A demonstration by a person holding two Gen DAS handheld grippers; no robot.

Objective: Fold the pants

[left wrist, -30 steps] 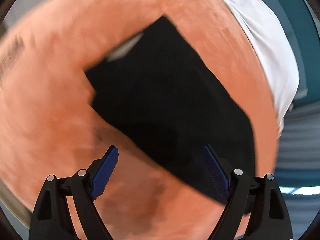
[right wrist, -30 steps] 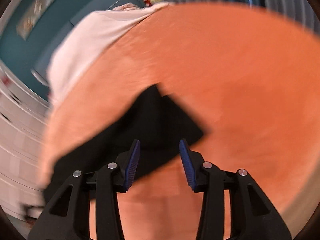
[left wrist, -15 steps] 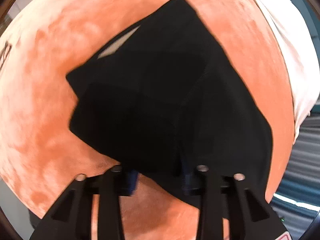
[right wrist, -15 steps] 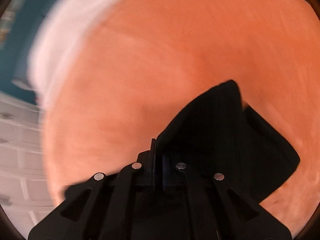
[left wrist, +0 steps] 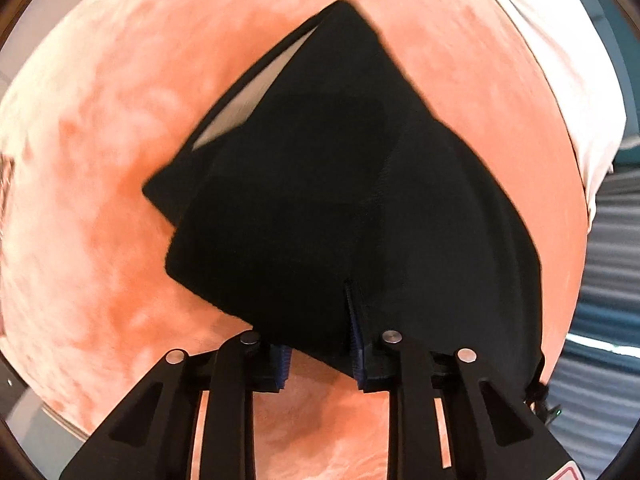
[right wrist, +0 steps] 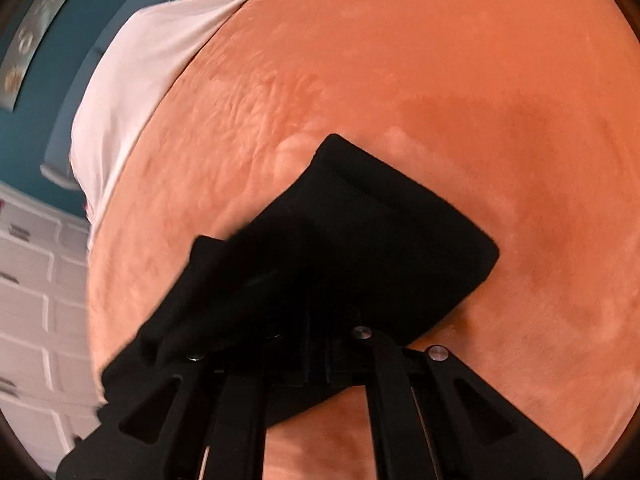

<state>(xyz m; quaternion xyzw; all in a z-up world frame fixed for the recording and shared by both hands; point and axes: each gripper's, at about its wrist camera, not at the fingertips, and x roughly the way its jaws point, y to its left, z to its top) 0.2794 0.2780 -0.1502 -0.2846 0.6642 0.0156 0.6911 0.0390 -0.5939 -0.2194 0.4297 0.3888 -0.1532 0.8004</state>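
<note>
Black pants (left wrist: 340,200) lie partly folded on an orange blanket (left wrist: 100,200). A pale lining (left wrist: 256,96) shows at their far open edge. My left gripper (left wrist: 320,356) is at the near edge of the pants, its jaws closing with a thick bunch of black cloth pressed between the blue pads (left wrist: 282,362). In the right wrist view the pants (right wrist: 380,248) drape over my right gripper (right wrist: 316,356), which is shut on the cloth. Its fingertips are hidden under the fabric. A folded flap reaches out ahead of it onto the blanket (right wrist: 440,80).
A white sheet (left wrist: 560,60) borders the blanket along its far side and shows again as the white sheet (right wrist: 140,80) in the right wrist view. Beyond it are a teal wall (right wrist: 60,60) and white drawers (right wrist: 28,300).
Both grippers went from open to closed on the black pants. The left one slid onto the near edge. The right one carried a fold of cloth up and over the rest.
</note>
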